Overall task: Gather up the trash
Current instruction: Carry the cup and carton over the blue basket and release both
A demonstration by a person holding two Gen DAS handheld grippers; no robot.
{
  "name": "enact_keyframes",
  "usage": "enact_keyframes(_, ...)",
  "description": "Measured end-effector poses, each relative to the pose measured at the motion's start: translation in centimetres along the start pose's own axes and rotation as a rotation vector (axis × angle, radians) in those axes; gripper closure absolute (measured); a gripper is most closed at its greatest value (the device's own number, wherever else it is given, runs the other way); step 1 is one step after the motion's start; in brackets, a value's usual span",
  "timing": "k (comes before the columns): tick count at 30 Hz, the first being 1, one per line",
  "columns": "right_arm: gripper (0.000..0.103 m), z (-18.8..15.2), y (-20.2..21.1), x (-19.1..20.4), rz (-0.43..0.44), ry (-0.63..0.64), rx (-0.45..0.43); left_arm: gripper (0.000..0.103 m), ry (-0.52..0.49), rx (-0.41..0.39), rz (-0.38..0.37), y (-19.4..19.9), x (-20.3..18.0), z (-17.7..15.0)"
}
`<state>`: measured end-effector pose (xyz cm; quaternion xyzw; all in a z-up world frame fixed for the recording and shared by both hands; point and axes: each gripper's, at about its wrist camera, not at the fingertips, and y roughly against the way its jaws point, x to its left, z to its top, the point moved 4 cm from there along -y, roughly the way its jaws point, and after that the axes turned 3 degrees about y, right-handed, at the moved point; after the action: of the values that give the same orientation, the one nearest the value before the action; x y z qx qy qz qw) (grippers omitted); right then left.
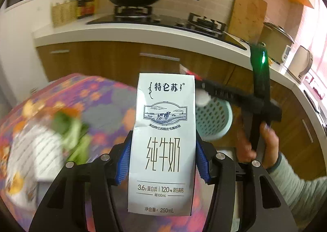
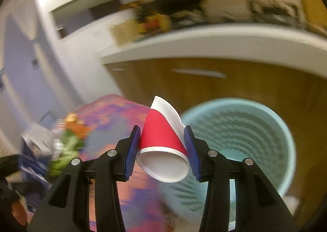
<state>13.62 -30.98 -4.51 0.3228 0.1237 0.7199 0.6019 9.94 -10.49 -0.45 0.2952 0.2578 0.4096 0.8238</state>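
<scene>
Kitchen counters behind; left gripper (image 1: 161,160) clamps a white milk carton (image 1: 163,142), right gripper (image 2: 162,150) pinches a crushed red paper cup (image 2: 163,142) near the pale-green perforated bin (image 2: 282,129); releasing early risks missing it.

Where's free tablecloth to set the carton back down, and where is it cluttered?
Bare cloth shows on the floral tablecloth between the milk carton and the green scraps, and along its far edge toward the cabinets. Crowded: the near-left side, with the scraps, orange bits and white packaging. The teal bin sits just off the table's right edge.
</scene>
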Motion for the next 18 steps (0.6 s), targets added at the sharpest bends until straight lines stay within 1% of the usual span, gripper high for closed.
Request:
enact_keyframes(2, 0.063, -1.4, -1.1, -3.4, -0.04, -0.059, 0.05, 0.051, -0.004, 0.027, -0.014, -2.4, -0.9, 1.1)
enact_keyframes(5, 0.063, -3.5, -3.1, -6.7, -0.072, -0.134, 0.129, 0.051, 0.006, 0.081, -0.022, -6.1, -1.9, 2.4)
enact_keyframes(9, 0.063, -5.1, -4.6, -8.5, -0.104, -0.173, 0.191, 0.051, 0.041, 0.147, -0.041, -10.8, -2.6, 3.6)
enact_keyframes(12, 0.062, -5.8, -5.1, -9.3, -0.118, -0.176, 0.22, 0.051, 0.068, 0.174, -0.05, -13.1, -2.9, 4.0)
enact_keyframes(15, 0.061, -5.6, -5.1, -9.8, -0.127, -0.182, 0.232, 0.051, 0.098, 0.202, -0.058, -15.2, -3.0, 4.3)
enact_keyframes(18, 0.061, -5.5, -4.6, -10.2, -0.12, -0.188, 0.224, 0.051, 0.108, 0.225, -0.046, -16.9, -3.4, 4.3)
